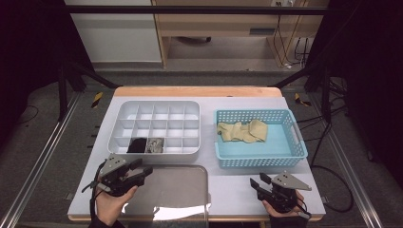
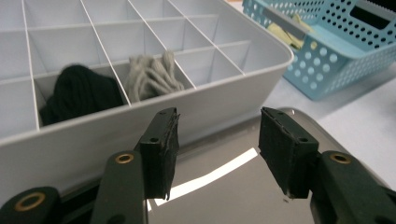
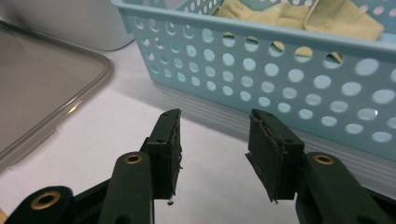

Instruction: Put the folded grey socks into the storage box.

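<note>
Blue basket (image 1: 294, 142) stood just ahead of the right tongs (image 1: 266, 184), beige socks (image 1: 242, 131) inside. Right tongs gaped, empty, low over the worktop (image 1: 228, 183). Left tongs (image 1: 138, 172) also wide and empty above the clear lid (image 1: 176, 190), facing the white divider box (image 1: 192, 151); black sock (image 2: 77, 91) and grey sock (image 2: 152, 77) filled cells just beyond. Next pick probably needed a steep approach over the basket wall, pinching one sock at its fold.
</note>
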The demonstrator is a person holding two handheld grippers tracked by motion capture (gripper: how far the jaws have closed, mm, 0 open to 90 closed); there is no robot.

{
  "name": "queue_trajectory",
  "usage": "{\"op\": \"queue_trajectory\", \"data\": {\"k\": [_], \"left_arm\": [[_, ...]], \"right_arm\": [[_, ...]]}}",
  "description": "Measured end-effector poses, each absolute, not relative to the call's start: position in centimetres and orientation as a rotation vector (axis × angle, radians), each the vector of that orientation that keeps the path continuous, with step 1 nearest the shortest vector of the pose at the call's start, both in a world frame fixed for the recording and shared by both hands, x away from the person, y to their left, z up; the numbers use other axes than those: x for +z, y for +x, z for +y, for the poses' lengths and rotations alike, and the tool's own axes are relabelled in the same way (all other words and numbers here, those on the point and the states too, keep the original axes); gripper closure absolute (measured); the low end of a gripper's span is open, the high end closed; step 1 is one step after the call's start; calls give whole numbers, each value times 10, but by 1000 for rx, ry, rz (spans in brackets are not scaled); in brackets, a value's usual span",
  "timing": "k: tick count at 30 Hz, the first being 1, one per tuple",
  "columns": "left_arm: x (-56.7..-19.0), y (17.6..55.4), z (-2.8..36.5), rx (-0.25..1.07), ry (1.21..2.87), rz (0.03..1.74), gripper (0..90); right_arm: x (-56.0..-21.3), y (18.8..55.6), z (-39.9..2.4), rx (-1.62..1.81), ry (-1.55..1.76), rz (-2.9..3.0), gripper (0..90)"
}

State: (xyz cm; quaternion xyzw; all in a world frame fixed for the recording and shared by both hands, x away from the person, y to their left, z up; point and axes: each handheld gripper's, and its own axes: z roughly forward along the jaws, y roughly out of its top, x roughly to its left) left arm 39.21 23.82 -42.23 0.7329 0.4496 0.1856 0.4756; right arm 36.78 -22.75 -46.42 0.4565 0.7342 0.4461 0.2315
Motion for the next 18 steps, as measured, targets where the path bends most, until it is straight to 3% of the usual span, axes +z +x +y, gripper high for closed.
{"op": "queue_trajectory", "data": {"k": [8,13,18], "left_arm": [[-440,380,241,446,1826,1118,462],[-448,376,245,433,1826,1133,457],[-454,373,247,426,1841,1133,445]], "right_arm": [[-464,366,-229,1242,1307,2031,566],[-462,367,-229,1244,1304,2041,485],[-459,368,-229,1255,1298,2039,459]]}}
